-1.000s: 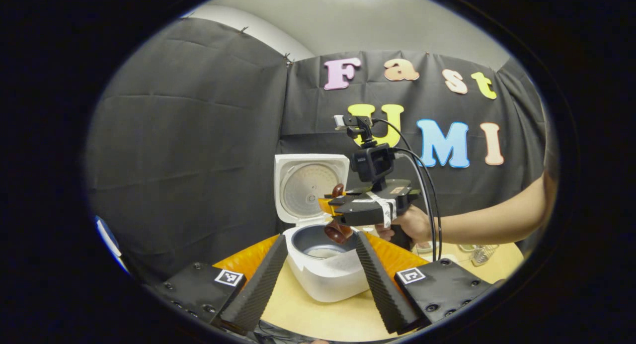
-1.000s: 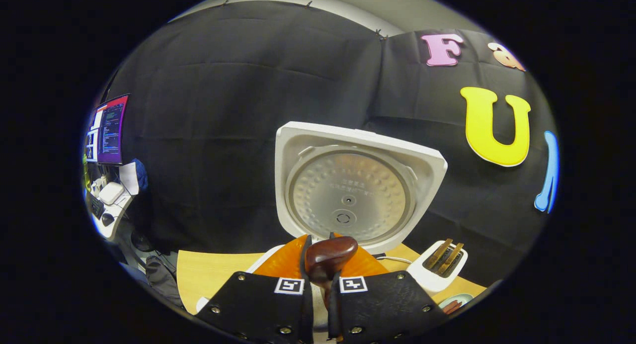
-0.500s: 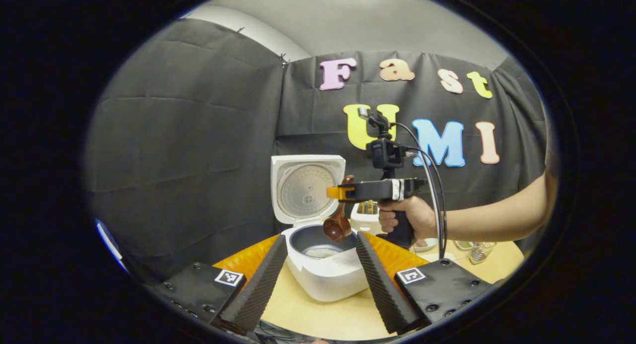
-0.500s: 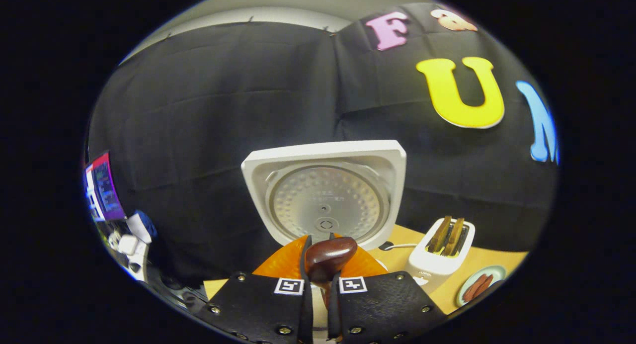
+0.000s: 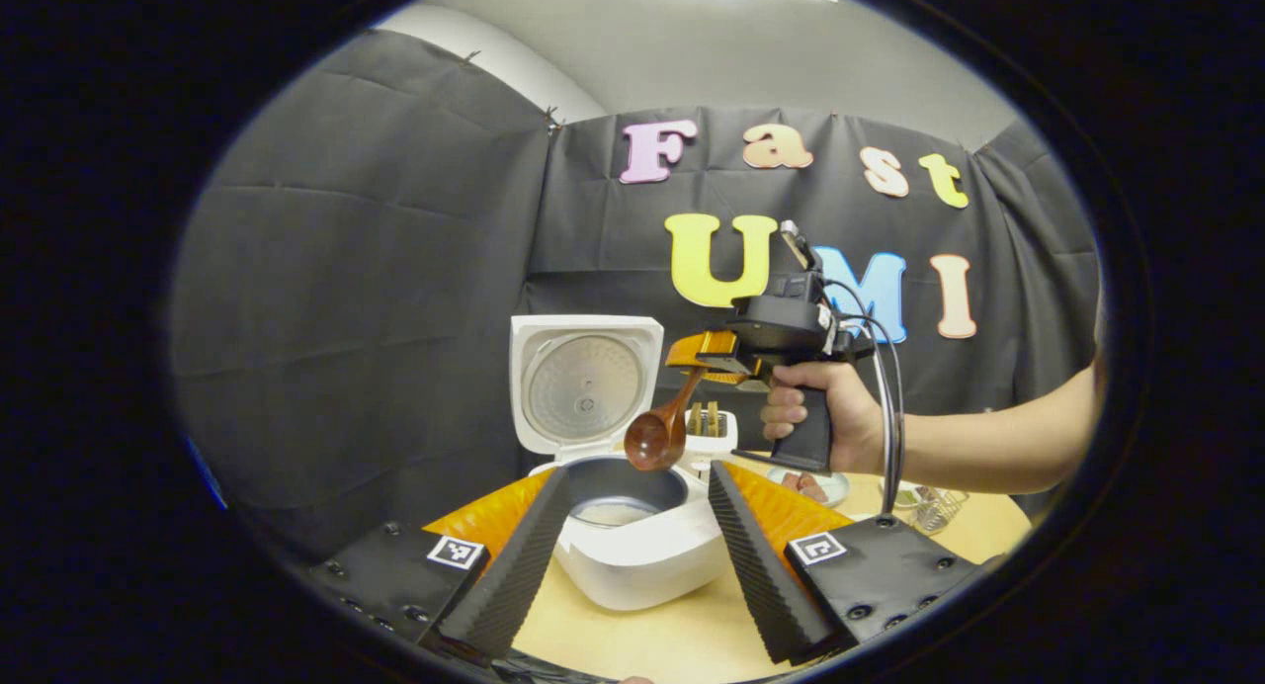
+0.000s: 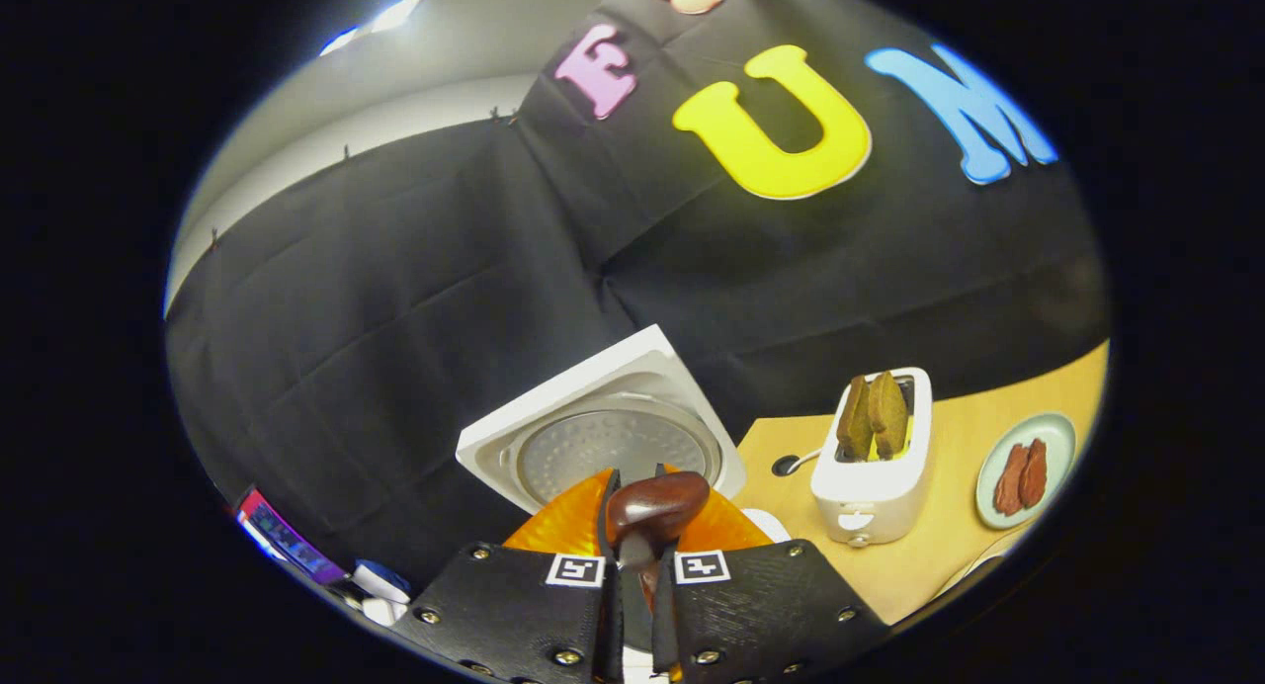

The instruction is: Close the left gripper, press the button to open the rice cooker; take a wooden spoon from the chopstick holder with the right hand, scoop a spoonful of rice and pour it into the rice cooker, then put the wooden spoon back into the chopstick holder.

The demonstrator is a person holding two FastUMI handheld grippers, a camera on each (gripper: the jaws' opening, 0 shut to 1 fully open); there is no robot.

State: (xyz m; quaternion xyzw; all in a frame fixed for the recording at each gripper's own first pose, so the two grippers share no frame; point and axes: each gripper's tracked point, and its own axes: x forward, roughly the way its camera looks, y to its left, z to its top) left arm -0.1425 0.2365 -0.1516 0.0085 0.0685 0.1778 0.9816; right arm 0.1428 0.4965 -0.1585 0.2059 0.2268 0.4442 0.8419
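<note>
Right claw [image 5: 704,353] clamped on the spoon [image 5: 660,431], bowl hanging just above the open cooker [image 5: 632,541]. Left claw [image 5: 632,526] spread apart, cooker between its fingers, pot contents hard to make out. Behind the right claw, a toaster [image 6: 875,457], partly hidden; its label is unreadable.

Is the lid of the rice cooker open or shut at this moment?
Open. The lid stands raised behind the rice cooker, its ribbed inner plate facing forward, and the inner pot is uncovered, with the wooden spoon above it.

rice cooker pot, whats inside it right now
In the left gripper view the open rice cooker has a pale layer, likely rice, at its bottom; the near rim covers the rest.
</note>
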